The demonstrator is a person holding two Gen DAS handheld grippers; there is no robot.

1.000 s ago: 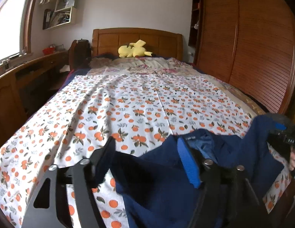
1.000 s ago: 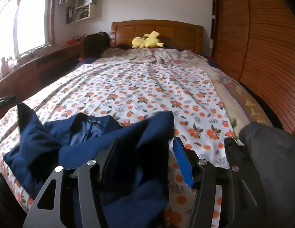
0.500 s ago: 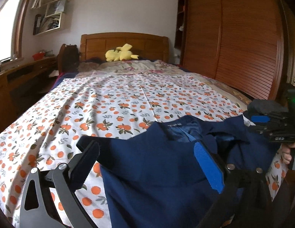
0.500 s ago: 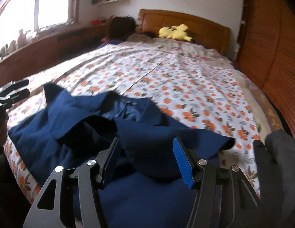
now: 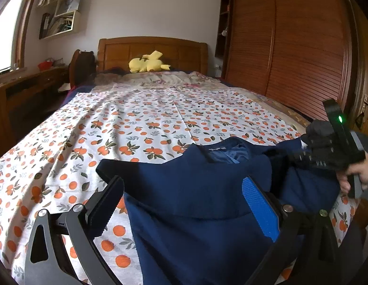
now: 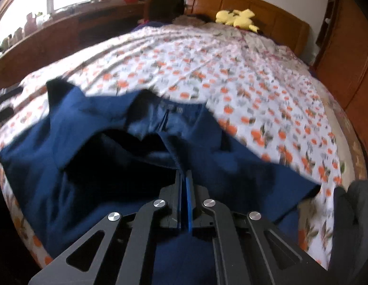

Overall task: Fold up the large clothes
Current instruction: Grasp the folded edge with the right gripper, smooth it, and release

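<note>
**Right jaws pinch the jacket front as the fold is set up**

A navy jacket (image 5: 195, 201) lies rumpled at the foot of the bed (image 5: 160, 118), collar towards the headboard, on the orange-print sheet. The right gripper (image 6: 184, 182) has its jaws shut tight on a front edge of the cloth near the middle of the garment; the view is blurred, so exactly which seam it holds is unclear. The left gripper (image 5: 184, 204) hovers over the near-left part of the jacket with its jaws spread as wide as they go, cloth beneath them but nothing gripped. The step in hand looks like arranging the front panels flat. Next, the left jaws would need to take a matching edge so both can pull the cloth taut.
</note>
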